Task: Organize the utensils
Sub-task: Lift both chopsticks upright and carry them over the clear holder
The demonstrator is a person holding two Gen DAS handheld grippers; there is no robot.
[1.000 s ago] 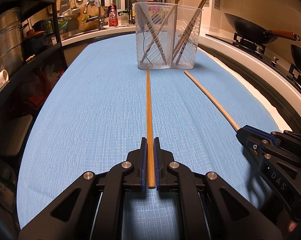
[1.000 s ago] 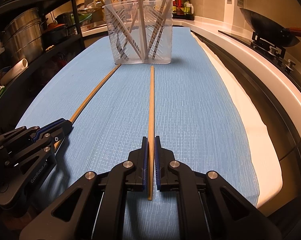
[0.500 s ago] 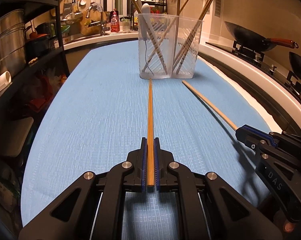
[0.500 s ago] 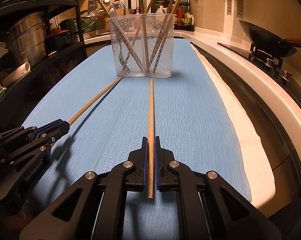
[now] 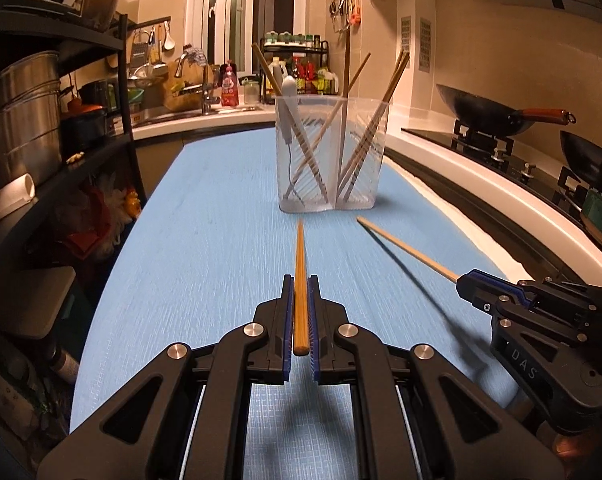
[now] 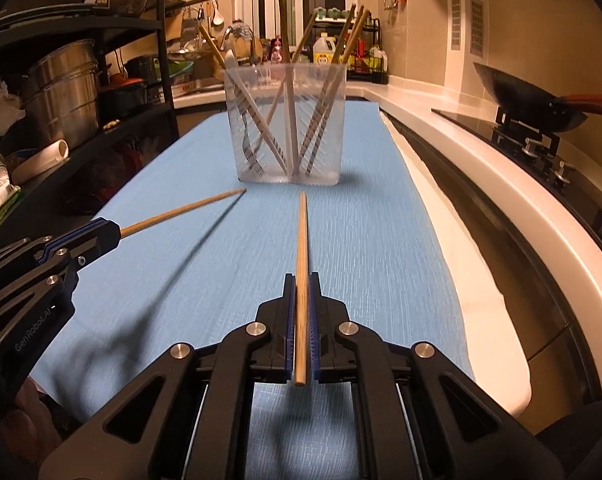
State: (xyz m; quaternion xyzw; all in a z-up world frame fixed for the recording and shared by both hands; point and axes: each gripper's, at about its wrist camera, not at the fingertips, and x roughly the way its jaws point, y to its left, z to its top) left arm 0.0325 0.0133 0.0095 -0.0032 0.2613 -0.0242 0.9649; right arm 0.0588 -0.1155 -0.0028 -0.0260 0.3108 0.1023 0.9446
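left gripper (image 5: 300, 312): closed on a darker wooden chopstick (image 5: 300, 276), clamped near its blunt end; the tip points at the holder and is off the mat, judging by the shadow under it.
right gripper (image 6: 301, 312): closed on a paler wooden chopstick (image 6: 301, 264), same kind of grip, tip forward, also lifted.
cross-view: each gripper shows in the other's camera, left one at (image 6: 81, 240), right one at (image 5: 485, 284), each with its stick sticking out toward the holder.
holder: clear plastic utensil holder (image 5: 328, 152) stands upright on the blue mat (image 5: 205, 248), ahead of both tips and apart from them; a divider splits it in two compartments.
already in holder: several chopsticks leaning crossed in both compartments, plus a white-handled utensil (image 5: 288, 108) in the left one; the right wrist view shows a fork (image 6: 250, 148) there too.
done: most utensils look sorted into the holder.
left: these two chopsticks need to go in; no other loose utensil shows on the mat in either view.
next (guess): raise and tilt the sticks tip-down over the rim, then release.
risk: long sticks held near one end can swing, may knock the light holder.
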